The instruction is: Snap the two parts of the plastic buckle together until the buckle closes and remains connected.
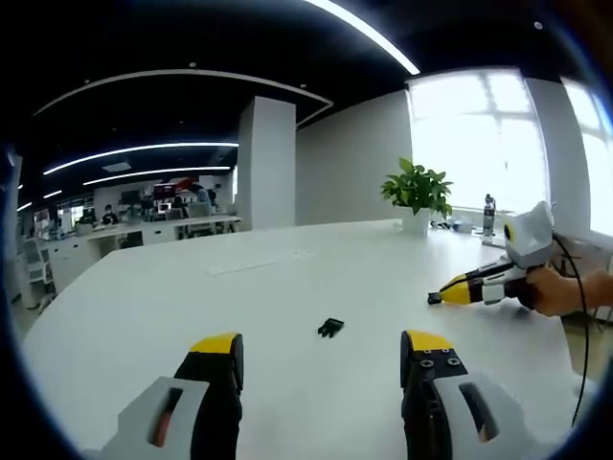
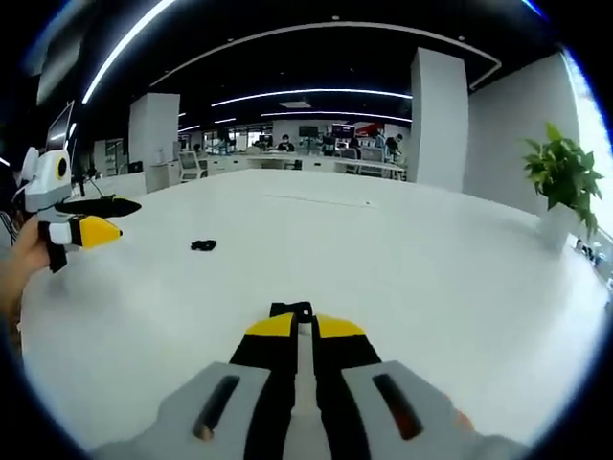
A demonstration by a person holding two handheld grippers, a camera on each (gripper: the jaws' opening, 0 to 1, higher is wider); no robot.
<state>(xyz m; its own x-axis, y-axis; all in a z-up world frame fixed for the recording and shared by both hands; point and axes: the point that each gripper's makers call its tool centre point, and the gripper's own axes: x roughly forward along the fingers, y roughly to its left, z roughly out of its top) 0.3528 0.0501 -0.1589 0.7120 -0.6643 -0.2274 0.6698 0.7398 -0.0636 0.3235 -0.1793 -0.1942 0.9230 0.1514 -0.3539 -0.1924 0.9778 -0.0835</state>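
1. in the left gripper view my left gripper [image 1: 321,355] rises from the bottom edge with its two yellow-tipped black jaws standing wide apart, and nothing sits between them.
2. just above the gap between those jaws, a little below the middle of that frame, a small black plastic buckle part [image 1: 330,328] lies flat on the large white round-edged table [image 1: 268,297], apart from both jaws.
3. at the right edge of the left gripper view my right gripper [image 1: 436,298] comes in, held by my hand [image 1: 556,290], its yellow and black tip low over the table and pointing toward the middle of the frame; it is well apart from the buckle part on the table.
4. in the right gripper view the right gripper's jaws rise from the bottom centre, closed together, with a small black plastic piece [image 2: 300,310] pinched at their tips; it looks like the other buckle half, though it is too small for me to be sure.
5. in that same view the loose buckle part shows as a small dark shape in the left middle of the frame, lying on the table.
6. at the far left of the right gripper view my left gripper appears, jaws spread, hanging above the table edge.
7. a green leafy plant in a white pot [image 1: 418,196] stands on the table toward the upper right of the left gripper view, near a bright window [image 1: 479,134].
8. a white square pillar [image 1: 265,163] rises behind the table, upper centre of that view.
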